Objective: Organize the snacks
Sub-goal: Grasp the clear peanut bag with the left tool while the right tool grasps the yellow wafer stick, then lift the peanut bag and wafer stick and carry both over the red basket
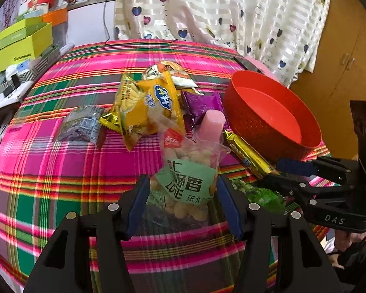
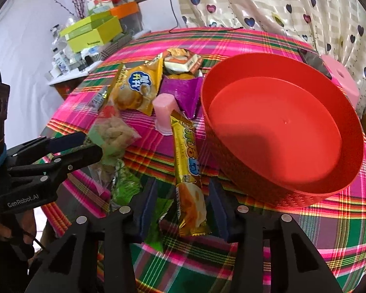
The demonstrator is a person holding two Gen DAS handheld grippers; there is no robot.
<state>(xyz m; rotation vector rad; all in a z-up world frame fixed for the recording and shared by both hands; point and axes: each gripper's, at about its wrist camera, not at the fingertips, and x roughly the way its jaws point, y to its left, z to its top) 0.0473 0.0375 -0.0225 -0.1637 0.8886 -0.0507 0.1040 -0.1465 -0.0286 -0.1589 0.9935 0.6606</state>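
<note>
Plaid tablecloth (image 2: 305, 232) runs out of frame below both grippers. Ahead of the right gripper (image 2: 183, 210), slightly right, sits the empty red bowl (image 2: 280, 127); gold snack bar (image 2: 190, 195) lies between its parted jaws, contact unclear. Left gripper (image 1: 183, 207) stands apart, straddling the clear puffed-snack bag (image 1: 188, 185).

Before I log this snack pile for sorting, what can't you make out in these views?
- Green packet: both views, mostly under the clear puffed-snack bag.
- Purple packet: print unreadable, overlapped by the pink jelly cup.
- Phone: right wrist view, partly behind the red basket rim.
</note>
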